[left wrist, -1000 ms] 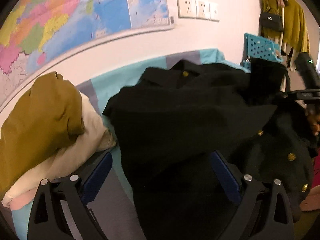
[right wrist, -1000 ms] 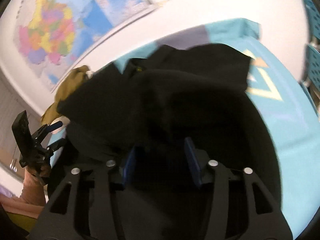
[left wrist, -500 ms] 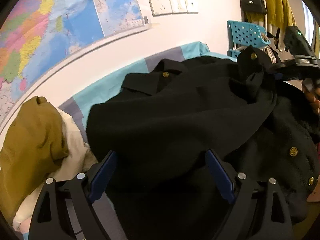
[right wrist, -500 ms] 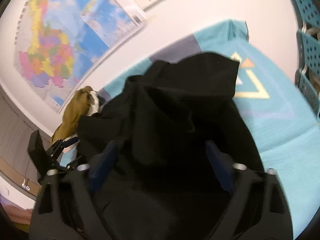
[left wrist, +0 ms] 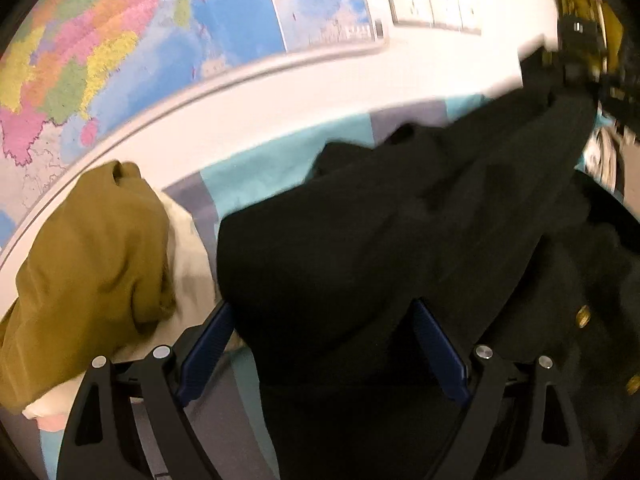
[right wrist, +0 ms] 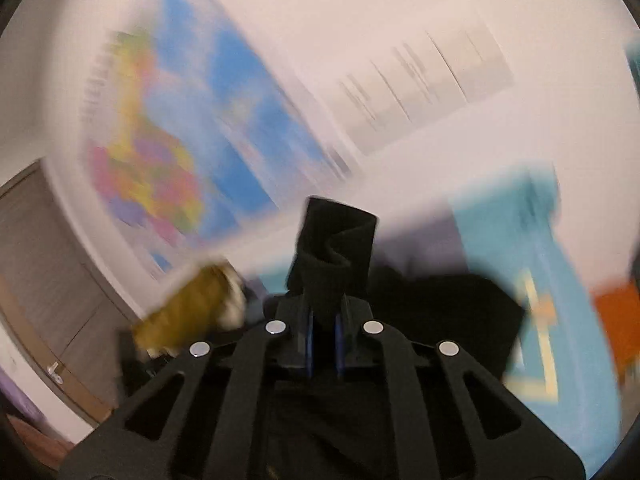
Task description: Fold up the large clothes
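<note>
A black coat with gold buttons lies heaped on the teal and grey table cover. In the left wrist view my left gripper is open, its blue pads wide apart, with coat cloth lying between and over them. In the right wrist view my right gripper is shut on a black ribbed cuff of the coat, which sticks up from the pads; the rest of the coat hangs below. The right gripper shows blurred at the far right of the left view, holding the coat's edge up.
A folded mustard garment lies on a cream one at the left of the table. A wall map and sockets are behind. A door shows at the left of the right view.
My right gripper has closed on the coat's cuff and lifted it quickly; its view is motion-blurred. My left gripper stays open over the coat and has shifted left toward the mustard pile.
</note>
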A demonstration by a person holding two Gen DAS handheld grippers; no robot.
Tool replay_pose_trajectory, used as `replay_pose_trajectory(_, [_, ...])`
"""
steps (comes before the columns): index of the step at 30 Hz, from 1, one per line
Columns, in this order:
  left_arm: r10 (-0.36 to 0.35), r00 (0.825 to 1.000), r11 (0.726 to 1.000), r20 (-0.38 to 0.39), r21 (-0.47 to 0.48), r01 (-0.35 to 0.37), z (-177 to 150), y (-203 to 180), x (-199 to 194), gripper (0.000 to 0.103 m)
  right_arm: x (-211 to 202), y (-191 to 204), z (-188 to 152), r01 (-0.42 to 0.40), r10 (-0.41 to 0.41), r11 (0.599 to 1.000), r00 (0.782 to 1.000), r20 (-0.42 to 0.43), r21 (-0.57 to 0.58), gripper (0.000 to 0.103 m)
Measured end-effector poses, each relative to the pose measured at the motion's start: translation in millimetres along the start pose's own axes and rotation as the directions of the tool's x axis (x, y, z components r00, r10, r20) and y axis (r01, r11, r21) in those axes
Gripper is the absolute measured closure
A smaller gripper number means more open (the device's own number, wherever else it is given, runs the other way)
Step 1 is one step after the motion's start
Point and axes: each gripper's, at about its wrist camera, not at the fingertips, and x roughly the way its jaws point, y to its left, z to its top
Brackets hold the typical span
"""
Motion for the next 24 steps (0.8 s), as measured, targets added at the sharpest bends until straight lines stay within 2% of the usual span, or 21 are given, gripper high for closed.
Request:
replay_pose_trajectory(1, [-0.005, 1.0, 1.0, -0.013, 0.008, 0.005, -2.0, -0.3, 3.9, 0.014, 11.9, -19.3, -13.9, 0.064, -0.062, 0.997, 0.996, -0.072, 0.034, 0.087])
replay_pose_trajectory(2, [-0.013, 1.0, 1.0, -0.025, 0.004, 0.013, -4.1, 1.2, 7.4, 0.013, 17.4, -30.9, -22.0, 0.087, -0.079, 0.994, 0.99, -0.115, 0.068, 0.084])
replay_pose_trajectory(3, [-0.022, 0.999, 1.0, -0.034, -0.008, 0.022, -5.5, 3.6, 8.9, 0.012, 19.0, -40.4, -27.5, 0.111, -0.096, 0.989, 0.985, -0.143, 0.101, 0.074])
replay_pose_trajectory(4, [-0.043, 0.998, 0.999, -0.04, -0.023, 0.042, -5.2, 7.0, 9.7, 0.012, 12.3, -49.2, -32.3, 0.109, -0.091, 0.985, 0.987, -0.133, 0.135, 0.07])
replay_pose_trajectory(6, [-0.056, 0.998, 0.998, -0.038, -0.039, 0.054, -5.6, 11.1, 7.5, 0.012, -6.8, -46.6, -30.6, 0.112, -0.101, 0.986, 0.991, -0.087, 0.125, 0.068])
replay_pose_trajectory(10, [-0.072, 0.997, 0.997, -0.023, -0.035, 0.071, -7.2, 13.4, -3.3, 0.012, -43.8, -12.5, -21.6, 0.164, -0.164, 0.986, 0.986, 0.018, -0.005, 0.067])
replay_pose_trajectory(12, [-0.107, 0.994, 0.994, 0.003, -0.026, 0.107, -7.8, 11.2, -11.7, 0.009, -46.8, 9.2, -21.1, 0.137, -0.135, 0.985, 0.99, 0.034, -0.101, 0.066])
replay_pose_trajectory(14, [-0.117, 0.993, 0.993, 0.01, -0.011, 0.117, -7.4, 5.8, -15.7, 0.007, -32.9, 26.6, -20.6, 0.113, -0.117, 0.977, 0.993, -0.011, -0.18, 0.062])
replay_pose_trajectory(16, [-0.111, 0.994, 0.994, -0.008, -0.005, 0.111, -5.6, 1.9, -10.6, 0.007, -1.8, 35.1, -24.7, 0.138, -0.162, 0.956, 0.984, -0.074, -0.261, 0.06])
replay_pose_trajectory(17, [-0.111, 0.994, 0.994, -0.02, -0.013, 0.11, -5.1, 1.1, -6.3, 0.007, 9.2, 33.3, -26.5, 0.139, -0.17, 0.954, 0.98, -0.1, -0.265, 0.06])
replay_pose_trajectory(20, [-0.105, 0.991, 0.993, -0.083, -0.059, 0.1, -6.6, 4.1, 10.0, 0.007, 50.3, 7.3, -30.4, 0.207, -0.251, 0.952, 0.949, -0.189, -0.227, 0.062])
replay_pose_trajectory(23, [-0.135, 0.983, 0.984, -0.126, -0.131, 0.118, -12.0, 13.9, 22.6, 0.006, 46.5, -3.7, -26.8, 0.179, -0.209, 0.971, 0.959, -0.193, -0.16, 0.062])
replay_pose_trajectory(24, [-0.142, 0.981, 0.981, -0.131, -0.152, 0.121, -13.5, 17.2, 22.8, 0.006, 38.8, -0.2, -25.4, 0.176, -0.205, 0.971, 0.962, -0.179, -0.164, 0.058])
